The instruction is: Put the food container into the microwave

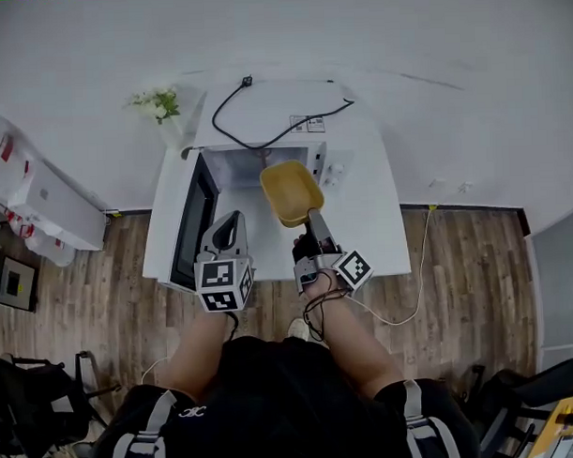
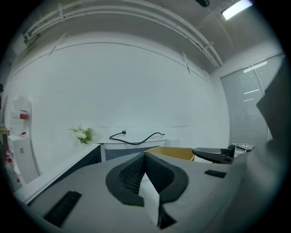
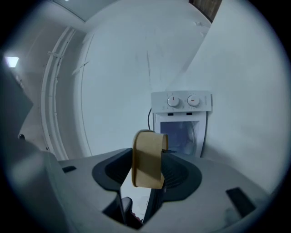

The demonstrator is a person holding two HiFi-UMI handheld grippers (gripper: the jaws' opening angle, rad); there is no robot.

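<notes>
A person stands at a white tabletop (image 1: pixel 380 229) with a tool in each hand, and the job looks about halfway done. The container is lifted and lined up, but it is not yet inside.

The left tool (image 1: pixel 230 225) hangs empty on the person's near left, its jaws pressed together with nothing between them. It points toward the open microwave door (image 1: pixel 194 222) and touches neither the door nor the container.

The right tool (image 1: pixel 314 222) has its jaws clamped on the near rim of the tan food container (image 1: pixel 291 190). It holds the container out ahead of itself, clear of the tabletop, with the open side up. In the right gripper view the container (image 3: pixel 148 159) appears edge-on, pinched by its wall.

Just beyond stands the microwave (image 1: pixel 273 106), its door swung out to the left and its cavity open. The container hovers at the mouth of the opening, seemingly short of the threshold, though the steep view from above makes the depth hard to judge.

What remains, by the look of it, is to carry the container in, set it on the floor of the cavity and let go.

Farther back, a black cable (image 1: pixel 248 82) lies loose on the microwave's top. A small bunch of flowers (image 1: pixel 155 104) sits by the wall at the left.
</notes>
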